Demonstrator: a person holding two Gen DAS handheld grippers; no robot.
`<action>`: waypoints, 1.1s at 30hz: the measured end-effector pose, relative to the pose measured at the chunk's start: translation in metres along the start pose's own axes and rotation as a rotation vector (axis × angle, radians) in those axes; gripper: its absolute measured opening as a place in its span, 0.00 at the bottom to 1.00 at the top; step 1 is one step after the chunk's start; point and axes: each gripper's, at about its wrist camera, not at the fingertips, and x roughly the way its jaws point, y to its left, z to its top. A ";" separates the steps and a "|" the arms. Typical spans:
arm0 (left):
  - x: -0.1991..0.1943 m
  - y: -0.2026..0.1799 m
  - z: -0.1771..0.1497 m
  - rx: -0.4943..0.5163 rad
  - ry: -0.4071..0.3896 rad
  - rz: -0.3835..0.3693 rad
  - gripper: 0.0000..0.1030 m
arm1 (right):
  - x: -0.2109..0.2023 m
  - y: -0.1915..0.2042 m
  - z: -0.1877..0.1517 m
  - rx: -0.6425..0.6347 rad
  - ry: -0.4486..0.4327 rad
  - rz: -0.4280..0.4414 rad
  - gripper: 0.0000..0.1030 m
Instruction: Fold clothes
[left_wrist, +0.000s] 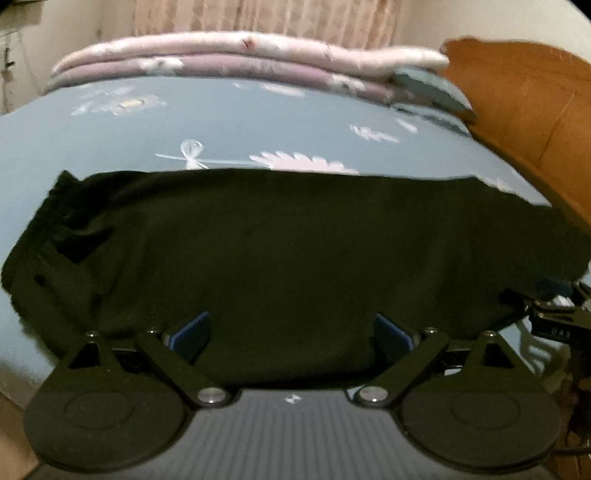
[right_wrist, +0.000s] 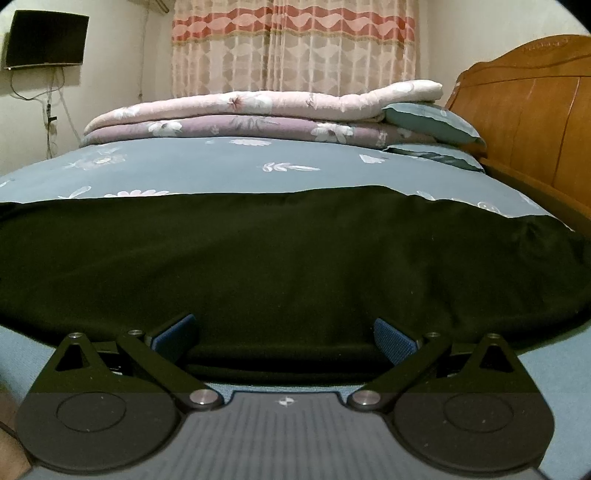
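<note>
Blue floral bedsheet (right_wrist: 221, 162) fills the scene, with folded quilts (right_wrist: 258, 110) stacked at the far side by the curtain (right_wrist: 295, 48) and a wooden headboard (right_wrist: 535, 103) off to your right. Your black garment (left_wrist: 295, 251) lies flat across the near half of the bed, long axis running left to right, its bunched, rumpled end pointing left and its smoother end reaching toward the headboard. Your left gripper (left_wrist: 291, 332) sits over the near hem, blue pads spread wide, nothing pinched. Your right gripper (right_wrist: 284, 336) is at the near edge too, fingers parted around a folded lip of the cloth without closing on it. Blur softens the left view.
</note>
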 end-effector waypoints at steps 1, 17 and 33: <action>0.001 -0.001 0.005 0.006 0.001 0.001 0.93 | 0.000 0.000 0.002 -0.003 0.011 0.003 1.00; 0.038 0.011 0.075 -0.073 0.005 0.057 0.93 | 0.068 0.011 0.123 -0.139 0.090 0.169 1.00; 0.026 0.058 0.076 -0.162 -0.001 0.055 0.93 | 0.180 0.062 0.151 -0.127 0.247 0.282 1.00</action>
